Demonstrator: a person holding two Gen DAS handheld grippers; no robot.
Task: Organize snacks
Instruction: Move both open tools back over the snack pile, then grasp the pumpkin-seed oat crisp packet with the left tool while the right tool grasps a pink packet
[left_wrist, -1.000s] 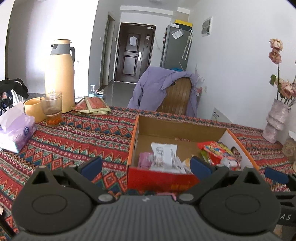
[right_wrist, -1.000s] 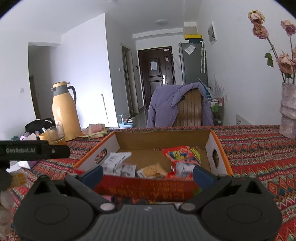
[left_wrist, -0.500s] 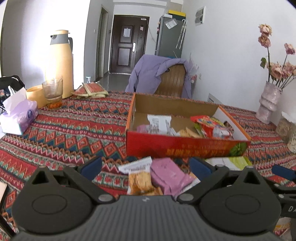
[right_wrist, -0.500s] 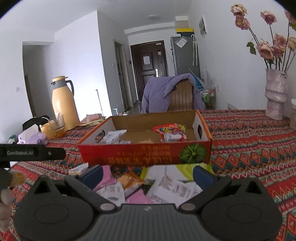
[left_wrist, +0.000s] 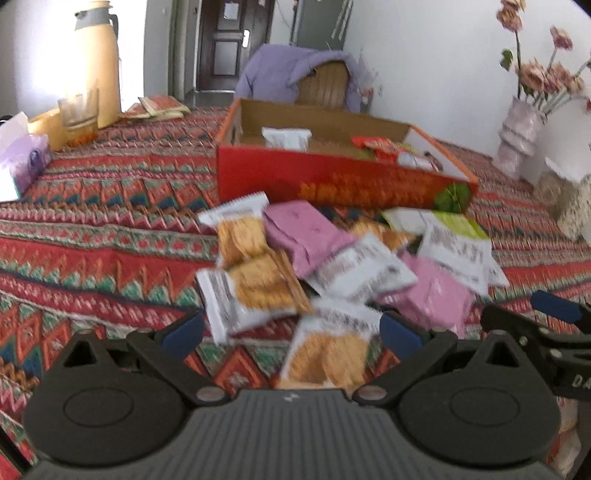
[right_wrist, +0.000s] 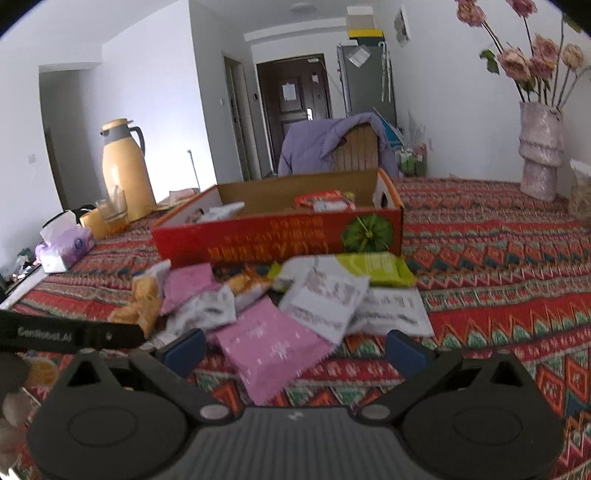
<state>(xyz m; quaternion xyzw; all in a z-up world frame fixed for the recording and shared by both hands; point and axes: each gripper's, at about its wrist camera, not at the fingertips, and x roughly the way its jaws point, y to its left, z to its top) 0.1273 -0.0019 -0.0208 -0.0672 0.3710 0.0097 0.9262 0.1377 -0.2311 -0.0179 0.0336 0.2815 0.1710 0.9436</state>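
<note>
Hovering over the patterned tablecloth (left_wrist: 92, 236) with both tools empty, at the picking stage of sorting: choosing the next packet from the loose heap in front of the red cardboard box (left_wrist: 332, 184). Starting at the far left, passing a tissue pack (left_wrist: 22, 162), a glass (left_wrist: 79, 110) and a yellow thermos (left_wrist: 98, 62), all well apart from the work. Coming to the left gripper (left_wrist: 291, 330), fingers spread wide and holding nothing, framing a cracker packet (left_wrist: 325, 354) that lies right between the tips, with more cracker packets (left_wrist: 255, 284) and a pink packet (left_wrist: 303, 236) just beyond. Moving on to the right gripper (right_wrist: 295, 347), also splayed open and empty, facing another pink packet (right_wrist: 269, 347) lying flat between its fingers, white packets (right_wrist: 325, 299) and a green one (right_wrist: 373, 266) behind it, near the box front. Seeing a few snacks already lying inside the box, most still outside it, so judging the task early to midway. Calling next for lowering one tool onto the nearest packet, closing on an edge without dragging its neighbours, then lifting over the box wall. Ending at the vase of dried flowers (right_wrist: 539, 155) on the far right.
</note>
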